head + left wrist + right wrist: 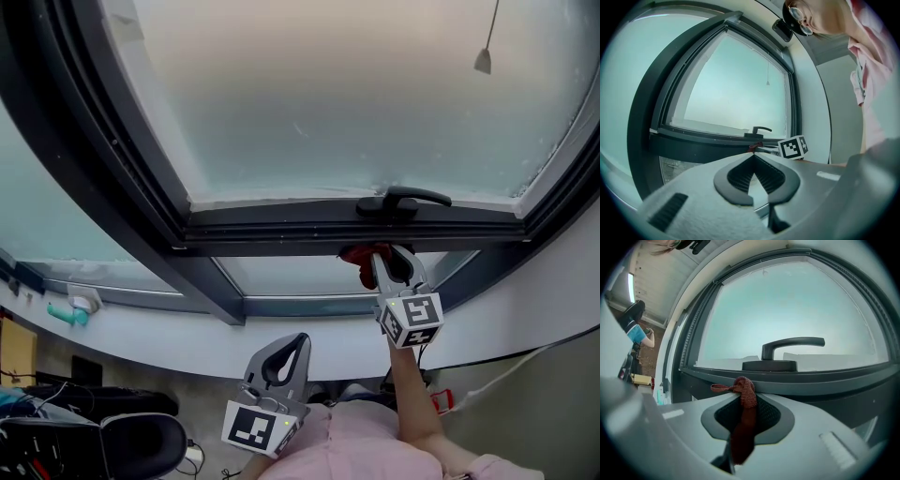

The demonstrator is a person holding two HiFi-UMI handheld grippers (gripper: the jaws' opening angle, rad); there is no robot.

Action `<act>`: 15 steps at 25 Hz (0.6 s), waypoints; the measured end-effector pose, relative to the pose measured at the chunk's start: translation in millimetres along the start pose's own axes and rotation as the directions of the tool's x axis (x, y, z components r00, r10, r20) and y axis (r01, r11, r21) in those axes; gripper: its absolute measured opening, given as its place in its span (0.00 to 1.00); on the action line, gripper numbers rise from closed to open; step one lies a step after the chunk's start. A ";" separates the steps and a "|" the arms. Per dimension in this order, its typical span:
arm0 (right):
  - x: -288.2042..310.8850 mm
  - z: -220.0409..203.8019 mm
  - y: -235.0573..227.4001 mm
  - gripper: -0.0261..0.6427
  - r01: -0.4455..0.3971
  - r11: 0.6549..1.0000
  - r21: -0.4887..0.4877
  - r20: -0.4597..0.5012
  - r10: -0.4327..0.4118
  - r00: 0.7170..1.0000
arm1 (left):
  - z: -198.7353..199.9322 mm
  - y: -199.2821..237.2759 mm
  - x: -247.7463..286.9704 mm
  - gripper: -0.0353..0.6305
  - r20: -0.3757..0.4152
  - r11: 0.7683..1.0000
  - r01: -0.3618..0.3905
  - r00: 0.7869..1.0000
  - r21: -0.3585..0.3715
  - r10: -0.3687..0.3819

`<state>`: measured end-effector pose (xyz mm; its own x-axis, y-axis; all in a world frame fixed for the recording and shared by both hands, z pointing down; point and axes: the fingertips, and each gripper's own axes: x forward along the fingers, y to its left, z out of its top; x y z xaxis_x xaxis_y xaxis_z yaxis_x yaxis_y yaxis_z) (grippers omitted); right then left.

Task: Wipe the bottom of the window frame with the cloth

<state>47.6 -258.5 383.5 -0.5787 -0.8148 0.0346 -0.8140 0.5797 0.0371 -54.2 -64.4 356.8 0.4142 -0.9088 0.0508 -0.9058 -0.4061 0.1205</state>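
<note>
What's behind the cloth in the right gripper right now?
Behind the cloth is the dark bottom rail of the window frame, with the black handle mounted just above. The patch of rail directly behind its bunched tip is covered, so contact can't be confirmed.

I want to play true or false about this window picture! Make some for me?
1. The right gripper is pinching the cloth. True.
2. The cloth is blue. False: it is dark red.
3. The left gripper is up at the window frame. False: it hangs low, away from the frame, shut on nothing.
4. The window handle is dark. True.
</note>
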 end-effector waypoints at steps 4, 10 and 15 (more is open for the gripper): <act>0.5 -0.1 1.9 0.14 0.006 0.999 -0.037 -0.009 -0.006 1.000 | 10.6 1.0 3.6 0.05 0.049 1.000 0.016 0.999 -0.013 -0.016; 1.1 -3.5 2.2 0.13 -0.024 0.993 -0.111 -0.045 0.019 0.999 | 6.3 -1.1 5.7 0.05 0.026 0.999 0.042 0.999 -0.010 -0.042; -5.2 -8.3 -10.5 0.13 0.013 0.983 -0.182 -0.066 -0.026 0.998 | 0.5 1.5 2.8 0.05 0.009 0.999 0.036 0.999 0.004 -0.036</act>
<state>59.5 -260.3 391.2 -0.5532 -0.8271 0.0992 -0.7988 0.5604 0.2185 -54.5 -67.7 356.6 0.4460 -0.8943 0.0370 -0.8906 -0.4393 0.1179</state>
